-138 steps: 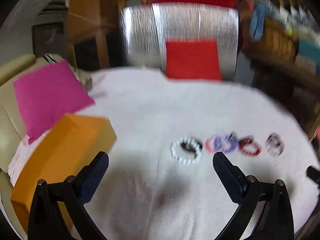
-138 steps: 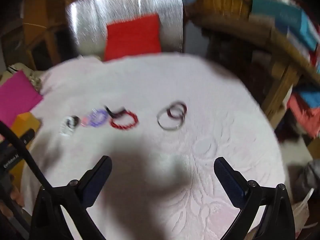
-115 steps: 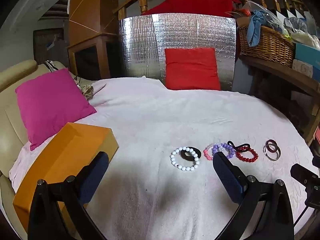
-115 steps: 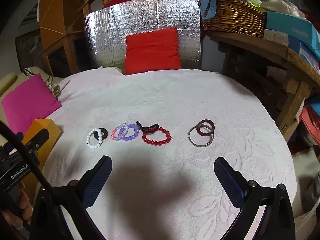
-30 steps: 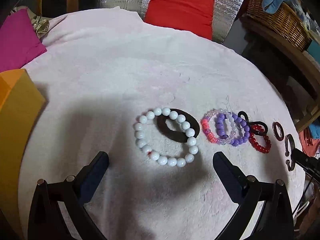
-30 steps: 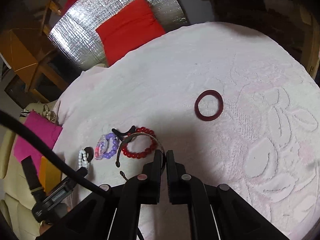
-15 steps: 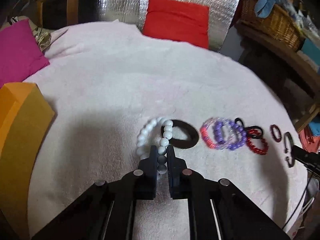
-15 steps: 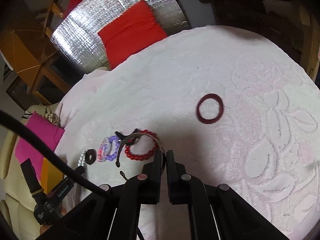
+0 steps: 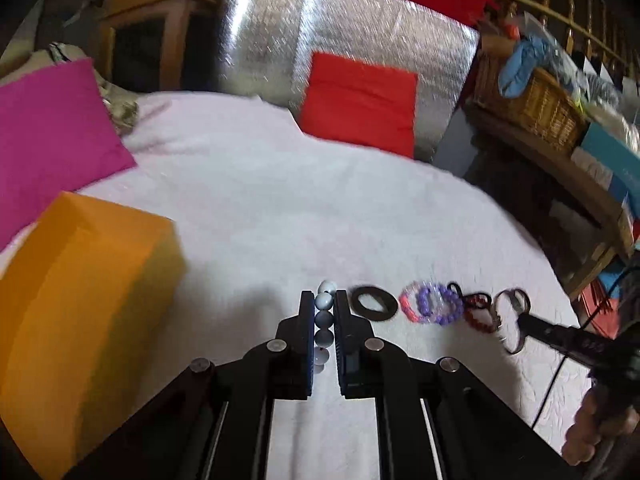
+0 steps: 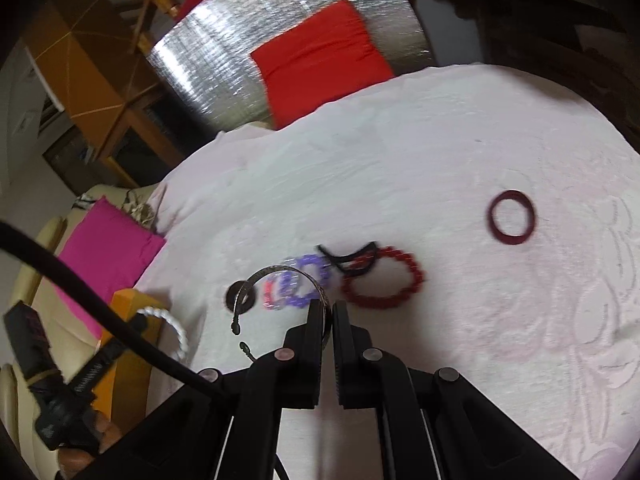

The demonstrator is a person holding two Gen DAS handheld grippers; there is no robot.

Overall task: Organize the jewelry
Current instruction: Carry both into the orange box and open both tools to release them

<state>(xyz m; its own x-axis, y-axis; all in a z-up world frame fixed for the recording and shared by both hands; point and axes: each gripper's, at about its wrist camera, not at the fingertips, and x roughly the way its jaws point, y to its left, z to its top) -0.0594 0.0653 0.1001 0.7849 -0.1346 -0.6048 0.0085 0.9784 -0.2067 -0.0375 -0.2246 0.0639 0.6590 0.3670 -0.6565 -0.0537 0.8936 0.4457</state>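
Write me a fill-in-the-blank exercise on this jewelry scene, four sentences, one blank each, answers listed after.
1. The left gripper is shut on the ____ bead bracelet.
2. The right gripper is shut on a thin ____ bangle.
3. The dark red ring lies alone on the ____ cloth.
4. The box beside the pink cushion is ____.

Answers: white; metal; white; orange

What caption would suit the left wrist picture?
Left gripper clamps a white bead bracelet above the white cloth, beside an orange box.
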